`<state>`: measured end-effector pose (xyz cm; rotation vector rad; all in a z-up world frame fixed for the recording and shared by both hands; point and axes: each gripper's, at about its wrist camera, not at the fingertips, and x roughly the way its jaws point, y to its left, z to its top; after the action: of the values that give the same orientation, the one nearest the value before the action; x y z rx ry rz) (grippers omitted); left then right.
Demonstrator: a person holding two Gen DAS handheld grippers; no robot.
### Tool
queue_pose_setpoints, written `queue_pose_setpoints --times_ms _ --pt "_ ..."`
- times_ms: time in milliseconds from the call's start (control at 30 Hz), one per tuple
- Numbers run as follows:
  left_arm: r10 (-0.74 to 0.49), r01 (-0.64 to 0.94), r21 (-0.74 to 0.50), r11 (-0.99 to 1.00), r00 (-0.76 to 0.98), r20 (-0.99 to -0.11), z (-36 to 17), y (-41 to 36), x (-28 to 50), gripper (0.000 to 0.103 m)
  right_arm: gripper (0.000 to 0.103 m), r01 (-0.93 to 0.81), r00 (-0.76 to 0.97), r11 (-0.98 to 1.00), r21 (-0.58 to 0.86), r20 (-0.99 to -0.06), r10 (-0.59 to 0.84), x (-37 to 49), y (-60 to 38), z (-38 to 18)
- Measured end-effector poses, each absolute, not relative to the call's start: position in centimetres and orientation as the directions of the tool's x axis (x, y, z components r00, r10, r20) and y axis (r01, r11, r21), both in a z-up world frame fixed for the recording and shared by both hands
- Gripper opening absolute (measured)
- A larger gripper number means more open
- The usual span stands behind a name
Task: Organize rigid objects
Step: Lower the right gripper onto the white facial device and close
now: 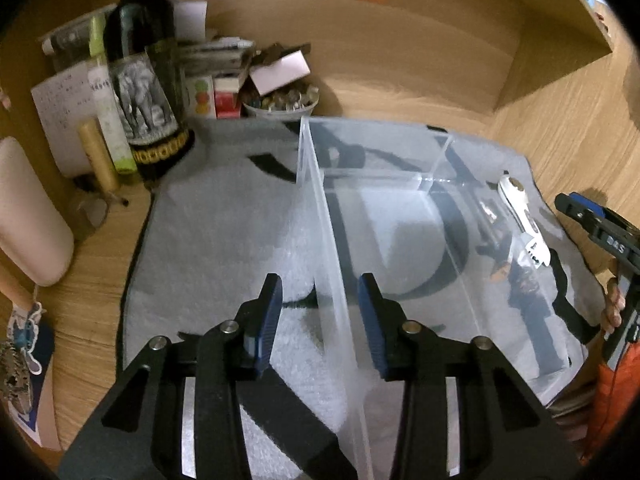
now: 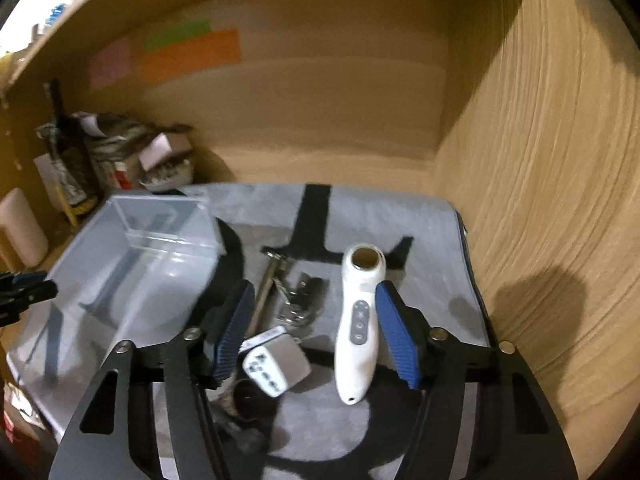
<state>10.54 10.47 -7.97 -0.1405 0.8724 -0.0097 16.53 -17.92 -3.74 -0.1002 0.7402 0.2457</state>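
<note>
A clear plastic box [image 1: 384, 208] stands on a grey towel [image 1: 216, 232]. My left gripper [image 1: 320, 312] is open, its fingers astride the box's near left wall without clamping it. In the right wrist view the box [image 2: 132, 264] is at the left. My right gripper [image 2: 316, 320] is open above the towel [image 2: 400, 216]. Between its fingers lie a white handheld device [image 2: 358, 320], a white charger cube [image 2: 276, 364], a metal razor [image 2: 266, 292] and a metal clip piece [image 2: 300, 304]. The white device also shows through the box in the left wrist view [image 1: 520, 216].
A dark wine bottle [image 1: 144, 68], papers, small boxes and a bowl of stones [image 1: 280, 100] crowd the back left corner. A pale cylinder [image 1: 28, 216] stands at the left. Wooden walls close in behind and on the right [image 2: 540, 200].
</note>
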Motion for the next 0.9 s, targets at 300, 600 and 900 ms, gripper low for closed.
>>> queue_pose_setpoints --times_ms 300,600,900 --pt "-0.124 -0.033 -0.18 0.983 0.601 -0.79 -9.0 10.7 11.0 0.025 0.044 -0.199 0.605 0.98 0.024 -0.783 0.142 20.8 -19.6 -7.9" --pt "-0.119 -0.031 -0.174 0.984 0.612 -0.781 -9.0 10.1 10.8 0.013 0.043 -0.167 0.493 0.982 0.091 -0.855 0.162 23.8 -20.4 -10.9" --pt "-0.114 -0.044 -0.178 0.983 0.618 -0.778 -9.2 10.0 10.7 0.012 0.033 -0.172 0.506 0.984 0.054 -0.852 0.135 24.3 -19.9 -11.2"
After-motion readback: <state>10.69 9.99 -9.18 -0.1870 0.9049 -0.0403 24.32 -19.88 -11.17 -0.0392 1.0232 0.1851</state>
